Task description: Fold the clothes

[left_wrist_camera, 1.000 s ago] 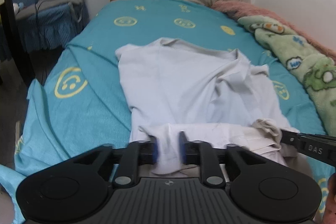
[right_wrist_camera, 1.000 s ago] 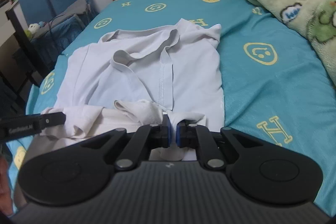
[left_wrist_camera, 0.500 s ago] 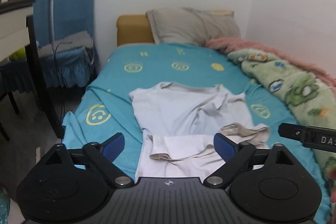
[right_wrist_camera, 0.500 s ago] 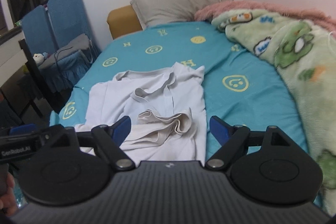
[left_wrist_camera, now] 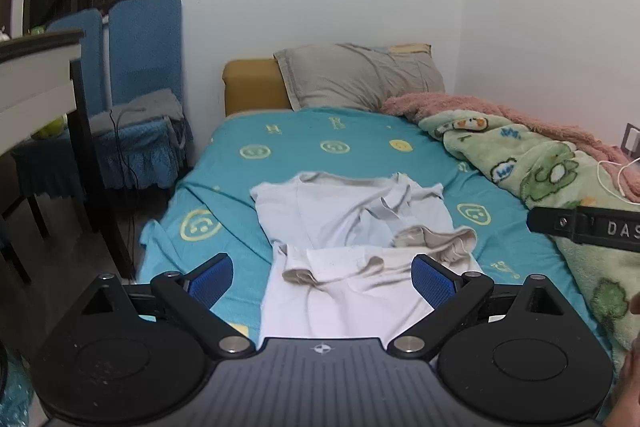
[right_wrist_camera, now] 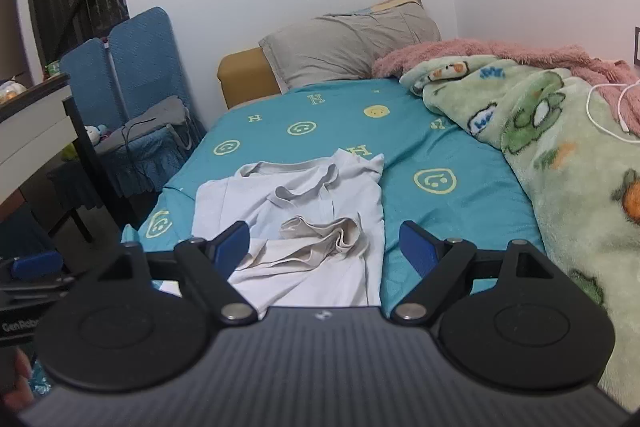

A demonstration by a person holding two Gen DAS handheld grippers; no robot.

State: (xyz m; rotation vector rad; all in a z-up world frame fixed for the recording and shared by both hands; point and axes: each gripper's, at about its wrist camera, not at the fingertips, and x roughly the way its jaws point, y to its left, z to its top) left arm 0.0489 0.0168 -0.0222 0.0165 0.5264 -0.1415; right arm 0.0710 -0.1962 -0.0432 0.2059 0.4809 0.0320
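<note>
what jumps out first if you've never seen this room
A pale shirt lies partly folded in the middle of a teal smiley-print bedsheet. A green cartoon blanket is heaped along the bed's right side by the wall. Both the left hand-held gripper and the right hand-held gripper are open and hold nothing.

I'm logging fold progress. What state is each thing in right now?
Left gripper: open, holding nothing.
Right gripper: open, holding nothing.
White shirt: flat on the bed, near edge folded back, rumpled.
Teal bedsheet: spread, slightly creased.
Green blanket: bunched at the bed's side.
</note>
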